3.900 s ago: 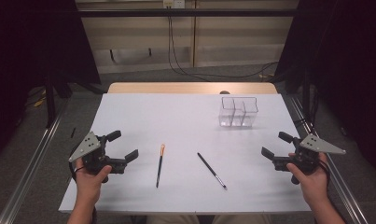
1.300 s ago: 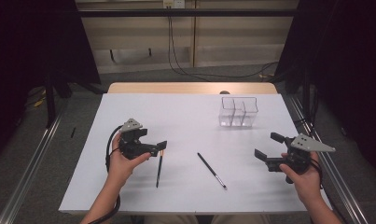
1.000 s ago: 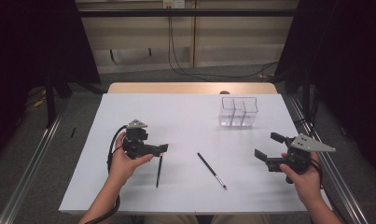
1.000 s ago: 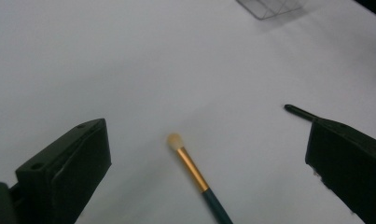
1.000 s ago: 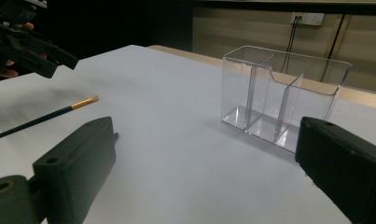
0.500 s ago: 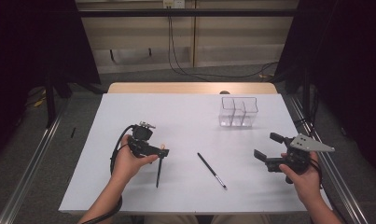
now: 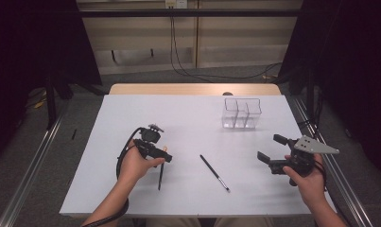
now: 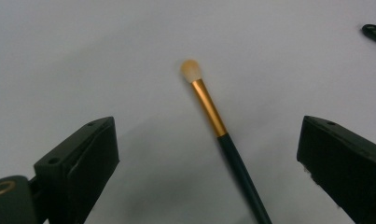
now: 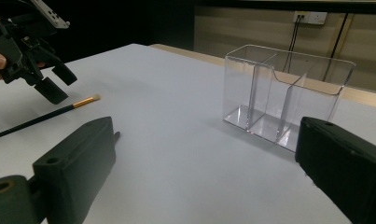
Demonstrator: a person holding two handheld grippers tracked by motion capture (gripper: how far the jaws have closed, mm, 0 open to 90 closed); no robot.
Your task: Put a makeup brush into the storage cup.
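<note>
Left hand: the person's left hand [image 7: 134,165] comes from the bottom edge of the high view and holds the left gripper [image 7: 163,156] over the left half of the table [image 7: 188,113].
Left gripper jaws: they are wide apart and have just been closing a little; the brush lies between them, but the pads do not press on it.
Gold brush: the brush with the gold collar [image 8: 209,106] lies flat on the white table top, just under the left gripper. In the left gripper view its pale tip [image 8: 191,70] points away from the gripper and its dark handle [image 8: 244,182] runs down between the two jaws.
Second brush: a thin dark brush [image 7: 214,172] lies near the middle of the table, apart from the gold one, with its light end toward the person.
Clear organizer: a transparent box with three compartments [image 7: 241,113] stands upright at the far right part of the table.
Right gripper: the right gripper [image 7: 269,153] is held by the right hand [image 7: 307,182] near the right edge, well apart from both brushes.
Right gripper jaws: wide apart, with nothing between them.
</note>
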